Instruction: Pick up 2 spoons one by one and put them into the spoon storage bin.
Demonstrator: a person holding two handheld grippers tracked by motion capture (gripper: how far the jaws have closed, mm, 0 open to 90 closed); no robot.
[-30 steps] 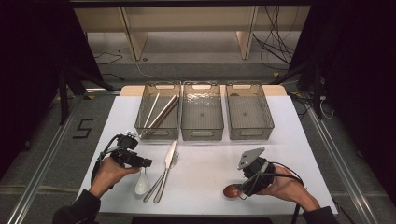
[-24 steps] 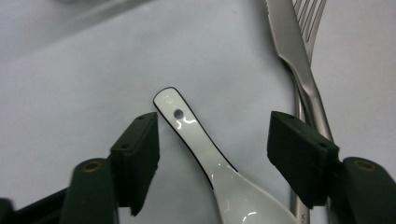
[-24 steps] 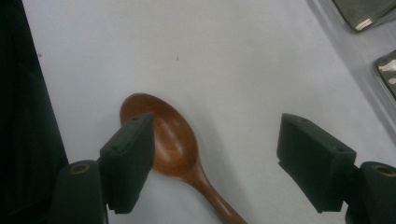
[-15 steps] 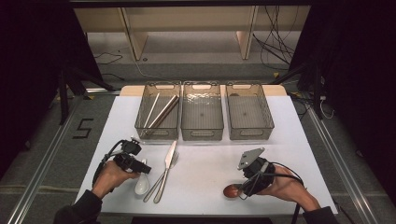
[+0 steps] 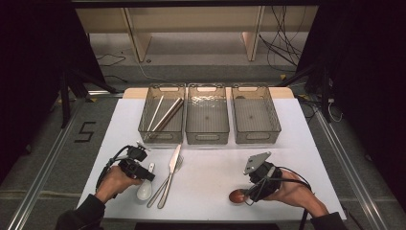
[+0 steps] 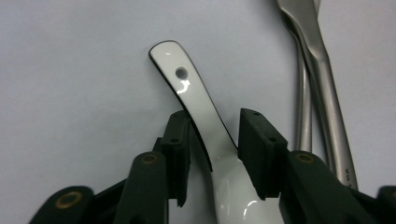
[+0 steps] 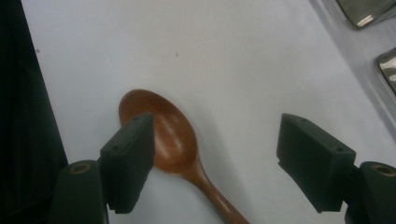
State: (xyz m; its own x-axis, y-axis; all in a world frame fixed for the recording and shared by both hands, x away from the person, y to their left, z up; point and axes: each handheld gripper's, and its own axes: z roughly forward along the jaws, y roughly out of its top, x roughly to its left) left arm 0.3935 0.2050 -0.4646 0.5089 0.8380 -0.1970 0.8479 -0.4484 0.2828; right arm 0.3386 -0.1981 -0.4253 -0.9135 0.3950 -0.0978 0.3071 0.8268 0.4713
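A white ceramic spoon point(image 6: 187, 88) lies on the white table point(image 5: 210, 167) at the front left, its bowl point(image 5: 144, 190) toward me. My left gripper point(image 6: 215, 128) straddles its handle. The jaws have just been closing and stand open around it: the left pad point(image 6: 180, 140) is at the handle's edge, the right pad point(image 6: 257, 149) a sliver off. At the front right lies a brown wooden spoon point(image 7: 168, 135). My right gripper point(image 7: 217, 140) is open wide over it, the left pad point(image 7: 130, 158) beside its bowl. In the high view the left gripper point(image 5: 143, 173) and right gripper point(image 5: 250, 191) rest low on the table.
A steel knife and fork point(image 5: 168, 176) lie side by side just right of the white spoon. Three clear bins stand in a row at the back: the left bin point(image 5: 143, 125) holds chopsticks, the middle bin point(image 5: 207, 139) and right bin point(image 5: 275, 125) look bare.
My left gripper has shifted slightly nearer onto the white spoon's handle and its jaws have narrowed around it. The right gripper and wooden spoon have stayed put.
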